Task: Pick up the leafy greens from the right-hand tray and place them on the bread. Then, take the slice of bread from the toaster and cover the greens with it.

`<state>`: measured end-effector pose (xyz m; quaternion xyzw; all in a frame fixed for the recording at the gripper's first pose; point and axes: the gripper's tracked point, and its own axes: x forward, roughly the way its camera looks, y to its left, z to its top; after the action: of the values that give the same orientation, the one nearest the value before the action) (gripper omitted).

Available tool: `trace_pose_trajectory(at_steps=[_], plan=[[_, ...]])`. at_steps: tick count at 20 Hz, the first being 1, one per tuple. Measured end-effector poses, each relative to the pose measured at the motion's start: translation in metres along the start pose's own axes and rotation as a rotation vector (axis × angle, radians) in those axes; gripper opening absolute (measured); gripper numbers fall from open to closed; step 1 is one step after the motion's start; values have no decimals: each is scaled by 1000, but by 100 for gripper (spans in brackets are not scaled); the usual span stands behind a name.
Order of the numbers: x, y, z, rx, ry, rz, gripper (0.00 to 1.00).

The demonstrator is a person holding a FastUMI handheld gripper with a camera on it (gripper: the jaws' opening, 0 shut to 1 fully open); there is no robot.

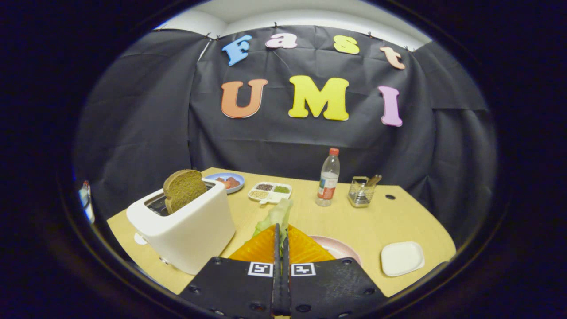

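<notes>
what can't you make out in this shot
- Pink plate: mostly hidden behind the fingers; any bread on it can't be seen.
- Leafy greens: lower part hidden by the gripper shut on them.
- Small dishes: contents too small to identify.

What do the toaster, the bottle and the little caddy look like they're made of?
Toaster: smooth matte white casing, probably plastic. Bottle: clear, likely plastic, with a red cap. Caddy: shiny reflective walls, seemingly metal. The gripper is shut on the greens.

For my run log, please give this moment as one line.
tool: shut on greens | greens: held up above pink plate | toast: upright in toaster | white tray: to the right
</notes>
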<state>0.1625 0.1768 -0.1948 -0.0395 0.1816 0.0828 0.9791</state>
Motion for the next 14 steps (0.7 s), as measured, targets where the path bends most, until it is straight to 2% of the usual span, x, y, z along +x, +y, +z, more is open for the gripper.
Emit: trace_pose_trajectory(at_steps=[6,10,14], plan=[[45,-33,-42,128,105,-38,0],[63,-77,-55,95,126,-140,0],[71,-84,-70,68,162,-136,1]])
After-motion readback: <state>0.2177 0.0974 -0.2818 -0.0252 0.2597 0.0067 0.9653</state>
